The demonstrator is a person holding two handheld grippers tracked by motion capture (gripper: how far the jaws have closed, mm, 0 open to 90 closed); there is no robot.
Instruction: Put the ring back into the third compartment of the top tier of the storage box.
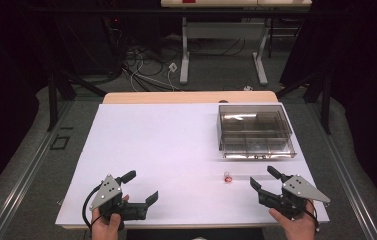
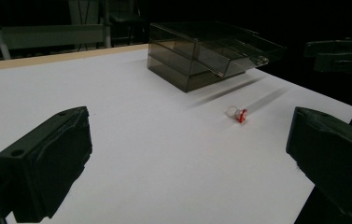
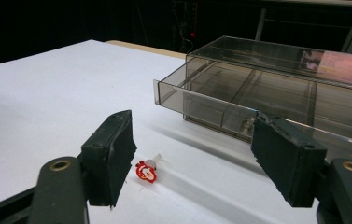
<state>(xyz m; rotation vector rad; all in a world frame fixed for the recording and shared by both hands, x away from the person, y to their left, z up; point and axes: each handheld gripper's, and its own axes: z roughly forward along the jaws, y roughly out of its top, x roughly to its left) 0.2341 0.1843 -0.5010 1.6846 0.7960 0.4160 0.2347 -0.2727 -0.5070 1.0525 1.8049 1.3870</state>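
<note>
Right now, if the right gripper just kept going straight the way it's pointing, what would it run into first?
Probably the small red-capped piece on the white table: it lies just ahead of the open right gripper, beside one jaw. Beyond it stands the smoky clear drawer box, its drawer pulled out. Depth is hard to judge.

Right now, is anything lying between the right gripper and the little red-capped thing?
No. In the high view, bare white table lies between the right gripper and the small red-capped item.

Left gripper (image 1: 143, 186) jaws apart, empty; right gripper (image 1: 264, 177) likewise.
</note>
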